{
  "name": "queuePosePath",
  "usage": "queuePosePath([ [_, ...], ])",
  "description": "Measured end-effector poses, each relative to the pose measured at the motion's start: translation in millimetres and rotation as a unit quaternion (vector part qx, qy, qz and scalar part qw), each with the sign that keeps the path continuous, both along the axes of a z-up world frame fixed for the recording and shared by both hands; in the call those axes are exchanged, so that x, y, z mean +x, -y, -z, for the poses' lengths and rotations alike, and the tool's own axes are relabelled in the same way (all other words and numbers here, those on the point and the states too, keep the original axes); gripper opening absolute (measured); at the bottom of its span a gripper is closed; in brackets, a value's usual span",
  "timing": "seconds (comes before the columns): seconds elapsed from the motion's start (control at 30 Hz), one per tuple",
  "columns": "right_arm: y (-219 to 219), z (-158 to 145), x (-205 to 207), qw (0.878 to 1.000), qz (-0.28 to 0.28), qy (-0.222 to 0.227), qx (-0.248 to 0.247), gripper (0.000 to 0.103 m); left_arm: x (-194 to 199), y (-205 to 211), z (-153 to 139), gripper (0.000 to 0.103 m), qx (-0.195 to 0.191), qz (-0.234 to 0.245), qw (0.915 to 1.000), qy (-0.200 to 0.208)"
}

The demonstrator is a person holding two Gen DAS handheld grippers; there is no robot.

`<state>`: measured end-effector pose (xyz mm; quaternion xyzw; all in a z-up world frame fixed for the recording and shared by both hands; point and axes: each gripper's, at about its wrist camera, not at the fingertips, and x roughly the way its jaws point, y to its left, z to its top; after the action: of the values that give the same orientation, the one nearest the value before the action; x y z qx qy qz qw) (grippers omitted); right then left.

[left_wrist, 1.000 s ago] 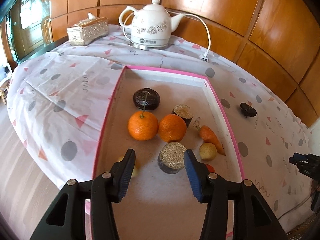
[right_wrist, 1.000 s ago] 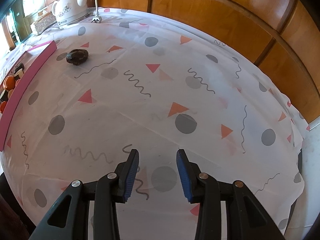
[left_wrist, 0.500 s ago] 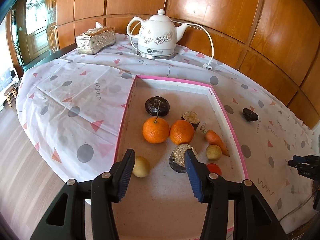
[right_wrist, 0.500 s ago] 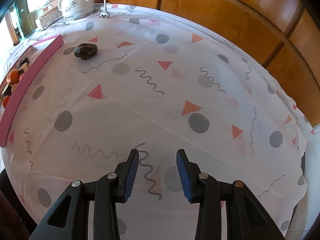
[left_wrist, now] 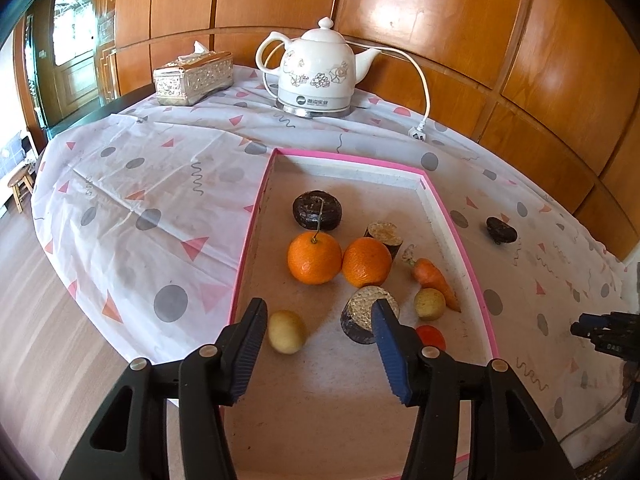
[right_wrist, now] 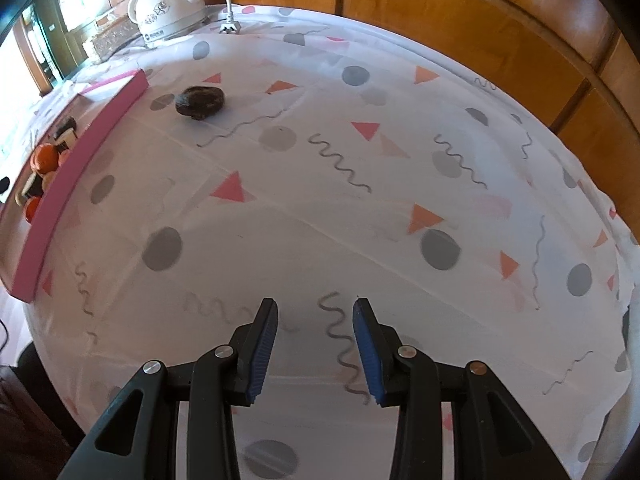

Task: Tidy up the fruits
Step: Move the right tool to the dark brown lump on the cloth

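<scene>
A pink-rimmed tray [left_wrist: 456, 224] holds two oranges [left_wrist: 315, 258], a carrot [left_wrist: 434, 278], two small yellow fruits [left_wrist: 285, 331], a red fruit [left_wrist: 430, 336], a dark round cake [left_wrist: 317, 209] and two cut brown cylinders [left_wrist: 369, 312]. My left gripper [left_wrist: 318, 354] is open and empty above the tray's near end. One dark round piece [right_wrist: 200, 101] lies on the tablecloth right of the tray; it also shows in the left wrist view [left_wrist: 501, 230]. My right gripper [right_wrist: 314, 354] is open and empty, low over the cloth, well short of that piece.
A white electric kettle [left_wrist: 318, 74] with its cord and plug [left_wrist: 418, 133] stands at the back, a silver tissue box [left_wrist: 194, 77] to its left. The cloth-covered table [right_wrist: 400, 184] is round, with wooden panelling behind. The tray's pink side [right_wrist: 80, 160] shows at the left of the right wrist view.
My left gripper has pulled back and up from the tray, so a yellow fruit and the red fruit came into sight. My right gripper has drawn back slightly. Both stay open.
</scene>
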<state>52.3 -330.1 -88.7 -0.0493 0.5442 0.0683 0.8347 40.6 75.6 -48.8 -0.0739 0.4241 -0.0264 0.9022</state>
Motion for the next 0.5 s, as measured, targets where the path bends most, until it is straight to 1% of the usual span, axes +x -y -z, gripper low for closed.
queuePosePath([
  [0.13,-15.4,-2.5,7.4,1.000,-0.010,0.002,0.022,0.040,0.4,-1.6,1.0,0.056,-0.001,-0.003,1.0000,-0.001],
  [0.23,-31.6,-3.5,14.4,0.999,-0.021,0.006,0.032,0.046,1.2,-4.1,1.6,0.057,-0.004,-0.006,1.0000,-0.001],
  [0.5,-66.4,-6.1,35.8,0.998,-0.046,0.012,0.045,0.046,2.5,-10.0,4.9,0.058,-0.010,-0.015,0.9998,-0.004],
])
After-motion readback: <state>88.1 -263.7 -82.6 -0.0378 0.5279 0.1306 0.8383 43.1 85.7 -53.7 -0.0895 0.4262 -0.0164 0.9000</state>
